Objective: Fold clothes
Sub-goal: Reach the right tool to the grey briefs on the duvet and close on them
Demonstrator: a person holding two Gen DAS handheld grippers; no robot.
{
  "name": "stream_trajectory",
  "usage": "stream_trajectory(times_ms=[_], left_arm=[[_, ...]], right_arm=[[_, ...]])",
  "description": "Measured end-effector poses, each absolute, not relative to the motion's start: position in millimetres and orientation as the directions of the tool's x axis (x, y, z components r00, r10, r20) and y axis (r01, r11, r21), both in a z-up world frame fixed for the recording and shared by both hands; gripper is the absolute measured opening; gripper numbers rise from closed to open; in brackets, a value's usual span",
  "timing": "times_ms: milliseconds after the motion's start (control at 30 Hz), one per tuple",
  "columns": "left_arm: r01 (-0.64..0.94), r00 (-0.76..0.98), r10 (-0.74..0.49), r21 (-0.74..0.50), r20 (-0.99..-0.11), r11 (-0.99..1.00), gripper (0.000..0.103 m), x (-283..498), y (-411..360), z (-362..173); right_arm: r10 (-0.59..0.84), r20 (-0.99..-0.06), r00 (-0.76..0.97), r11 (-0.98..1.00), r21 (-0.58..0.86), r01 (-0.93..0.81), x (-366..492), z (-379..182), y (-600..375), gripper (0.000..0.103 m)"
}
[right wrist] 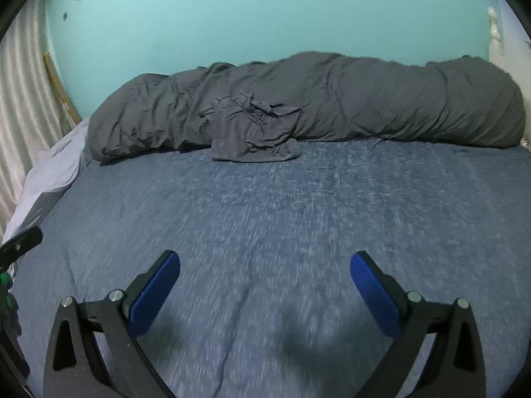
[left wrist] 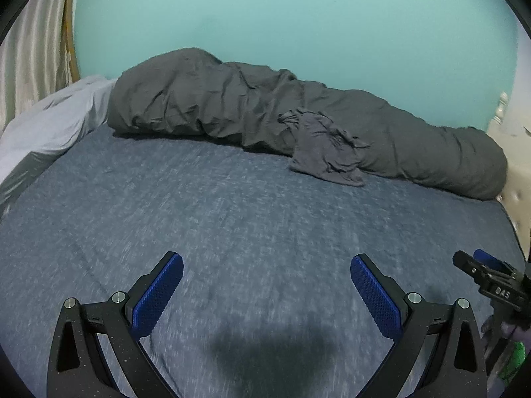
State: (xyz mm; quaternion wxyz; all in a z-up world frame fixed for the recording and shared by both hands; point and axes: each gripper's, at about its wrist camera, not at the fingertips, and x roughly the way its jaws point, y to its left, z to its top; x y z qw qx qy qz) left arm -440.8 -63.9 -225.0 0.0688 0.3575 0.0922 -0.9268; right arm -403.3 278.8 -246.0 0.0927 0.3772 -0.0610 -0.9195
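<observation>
Crumpled grey garment [left wrist: 327,147] [right wrist: 254,129], bunched and wrinkled, lies at the bed's far edge, half draped on the rolled dark grey duvet [left wrist: 252,112] along the wall. Pale pillow [left wrist: 49,122] at far left corner. My left gripper [left wrist: 266,293] and right gripper [right wrist: 265,290] both spread wide, holding nothing, over bare blue sheet [right wrist: 265,205], well apart from garment.

Near stretch: blue heathered bed sheet [right wrist: 265,199] lies bare from the tools up to the far side.
Far edge: long rolled dark grey duvet [right wrist: 365,99] runs along the teal wall [right wrist: 265,16].
On duvet's front: crumpled grey garment [right wrist: 252,132], spilling onto the sheet.
Left: pale lilac pillow [left wrist: 49,122].
</observation>
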Motion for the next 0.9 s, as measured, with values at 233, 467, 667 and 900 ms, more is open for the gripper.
stream_trajectory(times_ms=[233, 467, 667, 900], left_arm=[[0.183, -0.734, -0.036, -0.146, -0.678, -0.972, 0.103, -496.9, -84.4, -242.7], [0.215, -0.714, -0.049, -0.153, -0.699, -0.965, 0.103, -552.2, -106.6, -270.7], [0.256, -0.705, -0.064, -0.169, -0.707, -0.952, 0.103, -584.2, -129.6, -296.9], [0.267, -0.703, -0.065, -0.178, -0.708, -0.947, 0.103, -585.5, -151.3, -323.7]], right_arm=[[-0.173, -0.734, -0.657, -0.984, 0.149, 0.094, -507.5, -273.7, 270.2, 0.103], [-0.126, -0.779, -0.614, -0.991, 0.126, 0.044, -605.3, -307.1, 259.5, 0.103], [-0.082, -0.802, -0.592, -0.994, 0.107, -0.007, -674.8, -337.6, 258.0, 0.093], [-0.06, -0.812, -0.58, -0.993, 0.11, -0.05, -725.3, -364.4, 253.1, 0.067]])
